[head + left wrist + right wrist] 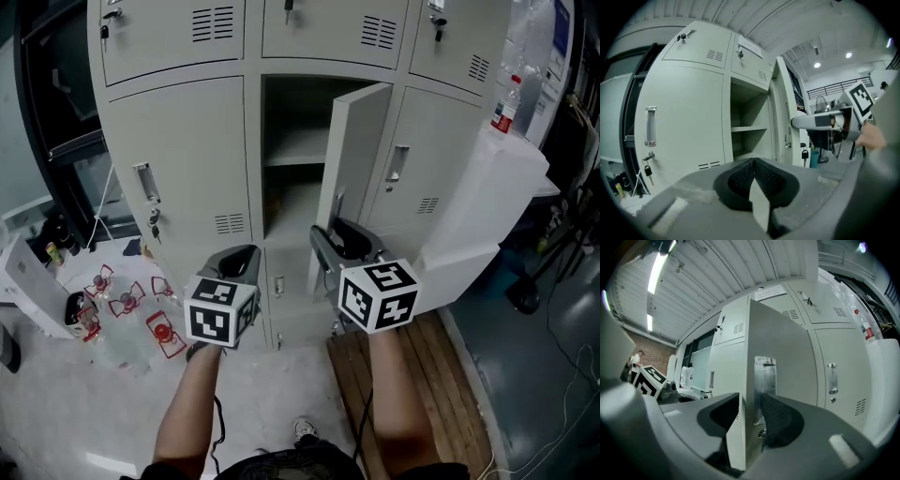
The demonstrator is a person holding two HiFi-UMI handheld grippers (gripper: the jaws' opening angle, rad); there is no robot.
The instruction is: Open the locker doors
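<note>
**Head view.** The middle door (354,159) of the locker bank (253,141) stands swung outward, and its shelved compartment (295,150) is exposed. The left door (183,159), right door (431,169) and upper doors (173,33) lie flush shut. The right gripper (339,234) sits at the middle door's free edge. The left gripper (234,264) hangs low, apart from the lockers.

**Left gripper view.** The jaws are pressed together on nothing. The left door's handle (650,125) and hanging keys (647,171) are untouched.

**Right gripper view.** The jaws straddle the middle door's edge, one pad on each face, and appear clamped on it.

**Progress.** As judged from these views, one door is open and could swing wider. Every other visible door is yet to be opened.
</note>
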